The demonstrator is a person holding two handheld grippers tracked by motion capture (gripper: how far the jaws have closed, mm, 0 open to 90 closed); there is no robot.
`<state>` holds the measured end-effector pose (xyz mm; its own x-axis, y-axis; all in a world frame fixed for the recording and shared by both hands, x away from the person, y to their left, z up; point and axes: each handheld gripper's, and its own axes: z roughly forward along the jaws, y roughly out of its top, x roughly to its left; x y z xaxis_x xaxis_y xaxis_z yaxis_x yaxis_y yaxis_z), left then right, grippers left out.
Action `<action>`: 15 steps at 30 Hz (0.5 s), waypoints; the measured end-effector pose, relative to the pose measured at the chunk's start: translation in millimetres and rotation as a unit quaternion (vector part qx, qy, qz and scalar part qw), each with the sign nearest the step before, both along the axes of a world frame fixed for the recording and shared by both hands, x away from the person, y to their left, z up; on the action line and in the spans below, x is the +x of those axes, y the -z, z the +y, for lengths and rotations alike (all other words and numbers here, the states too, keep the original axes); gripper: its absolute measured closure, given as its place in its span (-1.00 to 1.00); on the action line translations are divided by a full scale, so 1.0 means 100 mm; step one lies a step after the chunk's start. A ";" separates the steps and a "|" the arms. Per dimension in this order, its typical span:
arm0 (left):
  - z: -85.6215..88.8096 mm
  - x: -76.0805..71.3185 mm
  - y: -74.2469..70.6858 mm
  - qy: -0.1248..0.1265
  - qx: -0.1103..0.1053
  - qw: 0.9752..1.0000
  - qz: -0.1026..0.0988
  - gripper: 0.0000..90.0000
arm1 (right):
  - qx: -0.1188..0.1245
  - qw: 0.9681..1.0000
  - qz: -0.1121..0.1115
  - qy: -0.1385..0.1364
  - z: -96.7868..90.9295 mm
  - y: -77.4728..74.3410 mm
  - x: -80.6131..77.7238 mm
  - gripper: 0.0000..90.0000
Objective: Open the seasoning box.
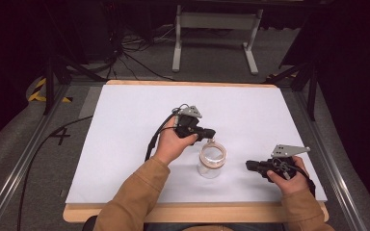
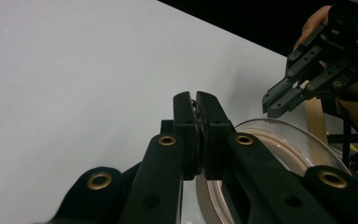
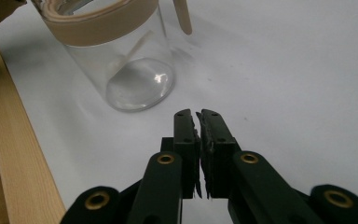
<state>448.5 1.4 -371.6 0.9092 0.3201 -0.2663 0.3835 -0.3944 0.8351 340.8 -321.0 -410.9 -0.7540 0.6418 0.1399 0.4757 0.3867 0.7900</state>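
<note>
A clear jar (image 1: 212, 161) stands on the white surface (image 1: 125, 144) between both grippers — left gripper (image 1: 211, 133) and right gripper (image 1: 248, 165) each with jaws pressed together, empty.

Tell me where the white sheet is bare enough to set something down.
Bare: the far strip beyond the left gripper, and the whole left part out to the sheet's left edge. Crowded: the near right, where the glass jar stands between the left gripper and the right gripper.
</note>
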 end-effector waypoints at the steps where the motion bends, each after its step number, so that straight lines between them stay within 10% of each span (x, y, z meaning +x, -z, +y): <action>1: 0.00 0.00 0.00 0.000 0.000 1.000 0.000 0.96 | 0.000 1.000 -0.001 -0.002 0.01 0.00 0.00 0.92; 15: 0.01 0.02 0.01 -0.001 -0.002 1.000 0.008 0.99 | 0.005 1.000 -0.006 -0.017 0.09 -0.05 -0.04 0.93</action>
<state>450.0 2.7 -372.3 0.9043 0.3203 -0.2824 0.3977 -0.3909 0.8301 337.2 -311.6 -406.0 -0.7775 0.6137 0.1371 0.4522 0.3942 0.8000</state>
